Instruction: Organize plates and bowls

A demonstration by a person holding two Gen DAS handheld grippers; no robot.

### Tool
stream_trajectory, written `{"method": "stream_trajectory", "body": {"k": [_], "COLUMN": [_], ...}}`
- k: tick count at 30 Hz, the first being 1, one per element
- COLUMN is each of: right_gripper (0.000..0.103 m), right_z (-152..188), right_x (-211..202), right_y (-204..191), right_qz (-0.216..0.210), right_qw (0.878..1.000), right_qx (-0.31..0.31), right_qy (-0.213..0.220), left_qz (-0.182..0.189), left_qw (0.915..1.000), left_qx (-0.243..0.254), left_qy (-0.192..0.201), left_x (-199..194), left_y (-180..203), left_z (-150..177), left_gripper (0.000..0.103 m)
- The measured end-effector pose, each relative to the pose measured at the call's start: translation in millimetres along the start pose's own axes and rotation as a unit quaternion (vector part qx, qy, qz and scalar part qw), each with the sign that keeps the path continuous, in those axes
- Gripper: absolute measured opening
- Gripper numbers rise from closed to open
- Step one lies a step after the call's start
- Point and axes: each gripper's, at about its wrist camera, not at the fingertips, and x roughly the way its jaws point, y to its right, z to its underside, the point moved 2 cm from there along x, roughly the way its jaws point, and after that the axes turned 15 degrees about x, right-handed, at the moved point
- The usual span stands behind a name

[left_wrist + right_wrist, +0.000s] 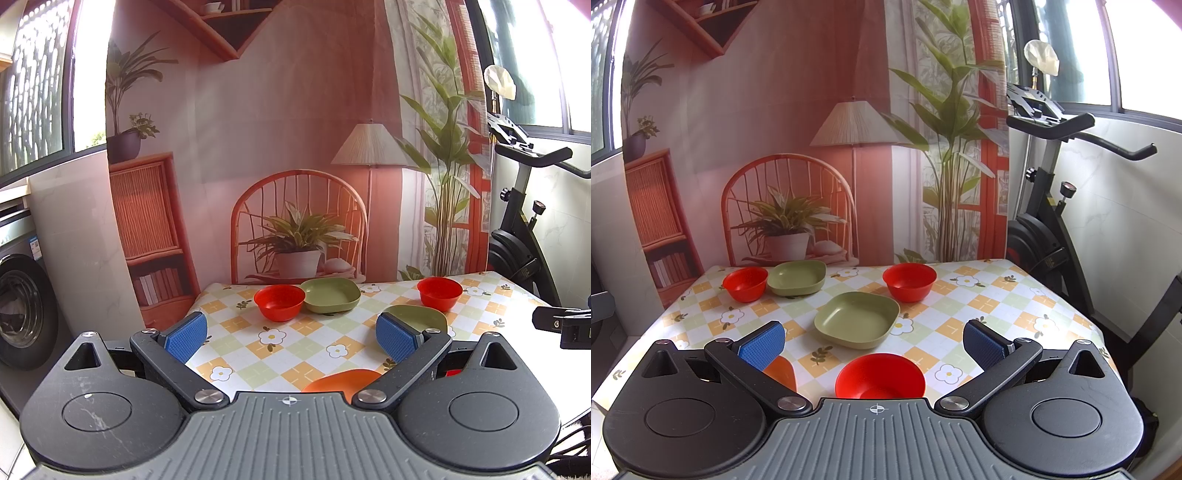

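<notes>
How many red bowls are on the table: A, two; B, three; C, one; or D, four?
B: the right wrist view shows three: one far left beside a green plate, one far right, and one nearest the gripper.

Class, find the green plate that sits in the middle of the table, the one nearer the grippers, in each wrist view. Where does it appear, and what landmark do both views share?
Left wrist view: the nearer green plate lies right of centre, partly hidden behind the right-hand blue pad.
Right wrist view: it lies fully visible at centre.
Shared landmark: the far green plate touching a red bowl at the table's back edge.
</notes>
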Motion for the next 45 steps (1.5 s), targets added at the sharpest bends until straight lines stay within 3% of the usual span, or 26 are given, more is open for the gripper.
{"method": "stream_trajectory", "body": {"k": [37,45], "right_gripper": [0.103,0.103], "right_z": [-1.0,-12.0], "right_x": [1.0,3.2], "right_y": [1.6,3.0], "right_qz": [-0.001,-0.011], "right_qw": [1.0,1.0], "right_qx": [0.001,-0.005], "right_qy": [-0.001,0.009], "left_qz": [0.002,-0.031], "left_qw": [1.0,0.9995], "left_qx": [-0.002,-0.006], "left_qy": [-0.008,-0.011], "left_x": [1.8,6.6], "left_y": [4.2,-3.1], "left_z": [1.2,-8.5], "left_gripper": [0.099,0.099]}}
